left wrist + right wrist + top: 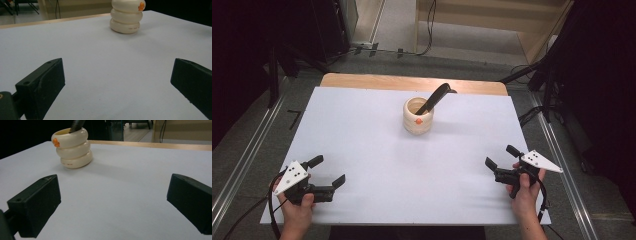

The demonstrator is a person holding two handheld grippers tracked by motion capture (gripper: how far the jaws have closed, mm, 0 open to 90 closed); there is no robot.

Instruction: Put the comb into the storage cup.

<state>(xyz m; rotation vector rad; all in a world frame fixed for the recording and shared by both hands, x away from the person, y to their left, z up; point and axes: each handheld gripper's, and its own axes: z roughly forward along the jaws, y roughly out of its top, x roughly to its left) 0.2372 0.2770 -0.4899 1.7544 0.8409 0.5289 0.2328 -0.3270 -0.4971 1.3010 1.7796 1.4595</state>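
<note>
A wide bench (362, 145) covered by a pale lilac-white sheet, with a strip of light wood left bare along its far edge, is seen spread beneath everything. Well ahead of both tongs, about midway between them, a cream ceramic holder (418, 116) shaped like three stacked rings and marked with a small orange spot is stood upright on the sheet. A black, curved utensil handle (436, 97) is leaned inside it, tilted toward the side of the right tongs. The left tongs (329, 170) are held near the bench's front corner, released, with the jaws spread wide and nothing between them; from there the holder (126, 16) is seen far ahead and somewhat to the right. The right tongs (501, 156) are held near the opposite front corner, likewise released and empty, with the holder (72, 148) seen ahead and to the left.
</note>
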